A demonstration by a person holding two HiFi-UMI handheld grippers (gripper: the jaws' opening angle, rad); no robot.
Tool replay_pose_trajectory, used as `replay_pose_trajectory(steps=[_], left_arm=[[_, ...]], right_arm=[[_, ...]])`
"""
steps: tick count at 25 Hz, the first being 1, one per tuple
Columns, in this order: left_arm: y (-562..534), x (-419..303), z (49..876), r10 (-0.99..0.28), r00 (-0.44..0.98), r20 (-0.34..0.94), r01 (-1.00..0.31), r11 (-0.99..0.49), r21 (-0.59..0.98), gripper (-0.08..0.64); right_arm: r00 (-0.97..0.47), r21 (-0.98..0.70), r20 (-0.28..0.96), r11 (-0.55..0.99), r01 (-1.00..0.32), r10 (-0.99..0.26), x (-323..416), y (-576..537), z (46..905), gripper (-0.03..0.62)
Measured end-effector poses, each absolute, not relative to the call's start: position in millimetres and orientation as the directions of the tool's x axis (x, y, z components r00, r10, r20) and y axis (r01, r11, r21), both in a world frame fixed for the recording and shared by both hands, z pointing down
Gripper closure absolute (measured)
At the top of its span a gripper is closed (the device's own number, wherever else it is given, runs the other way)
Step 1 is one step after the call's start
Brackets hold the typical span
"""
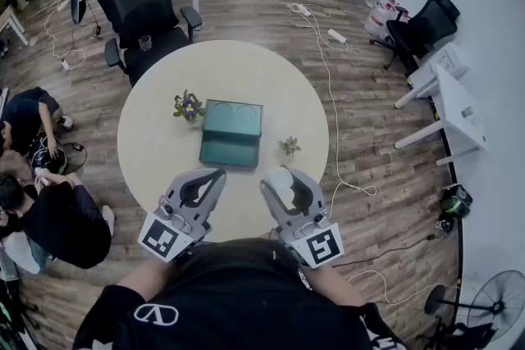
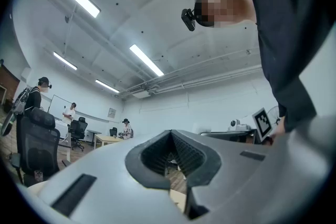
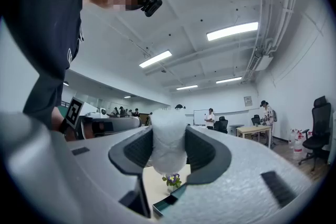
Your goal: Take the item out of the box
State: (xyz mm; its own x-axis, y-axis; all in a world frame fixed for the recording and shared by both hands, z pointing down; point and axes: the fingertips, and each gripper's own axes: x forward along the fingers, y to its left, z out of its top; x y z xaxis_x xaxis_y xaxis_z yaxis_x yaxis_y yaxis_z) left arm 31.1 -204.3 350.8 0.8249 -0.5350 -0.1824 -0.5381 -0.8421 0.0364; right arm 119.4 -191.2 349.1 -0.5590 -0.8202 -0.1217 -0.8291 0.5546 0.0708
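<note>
A teal box [image 1: 232, 133] lies open at the middle of the round table [image 1: 156, 145]; its near corner shows in the right gripper view [image 3: 167, 203]. My right gripper [image 1: 284, 181] hovers over the table's near edge, in front of the box, shut on a white soft rounded item [image 1: 283, 178]. That item [image 3: 168, 147] fills the gap between the jaws of the right gripper [image 3: 169, 140]. My left gripper [image 1: 207, 183] is beside it to the left, jaws together with nothing in them. The left gripper [image 2: 173, 139] points up and across the room.
A small pot of purple flowers [image 1: 189, 106] stands left of the box and shows beyond the jaws [image 3: 172, 180]. A tiny dried plant [image 1: 289, 146] sits right of the box. A black office chair [image 1: 148, 0] stands behind the table. People crouch at the left [image 1: 37, 176].
</note>
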Motion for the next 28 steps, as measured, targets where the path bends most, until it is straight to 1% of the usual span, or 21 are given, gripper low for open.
replay_pose_trajectory(steps=[4,11,28], left_arm=[[-202,27,357,-0.551,0.816,-0.173,-0.551,-0.833,0.054,0.554],[-202,22,361,-0.568,0.805,-0.168,-0.567,-0.821,0.059,0.554],[-209,18,365,-0.589,0.790,-0.170,-0.586,-0.807,0.073,0.554]], right_arm=[[-0.564,0.049,-0.119,0.562,-0.825,-0.817,119,-194,354,0.411],[-0.572,0.069,-0.102,0.567,-0.821,-0.814,114,-198,357,0.416],[-0.571,0.057,-0.110,0.568,-0.821,-0.814,113,-204,357,0.419]])
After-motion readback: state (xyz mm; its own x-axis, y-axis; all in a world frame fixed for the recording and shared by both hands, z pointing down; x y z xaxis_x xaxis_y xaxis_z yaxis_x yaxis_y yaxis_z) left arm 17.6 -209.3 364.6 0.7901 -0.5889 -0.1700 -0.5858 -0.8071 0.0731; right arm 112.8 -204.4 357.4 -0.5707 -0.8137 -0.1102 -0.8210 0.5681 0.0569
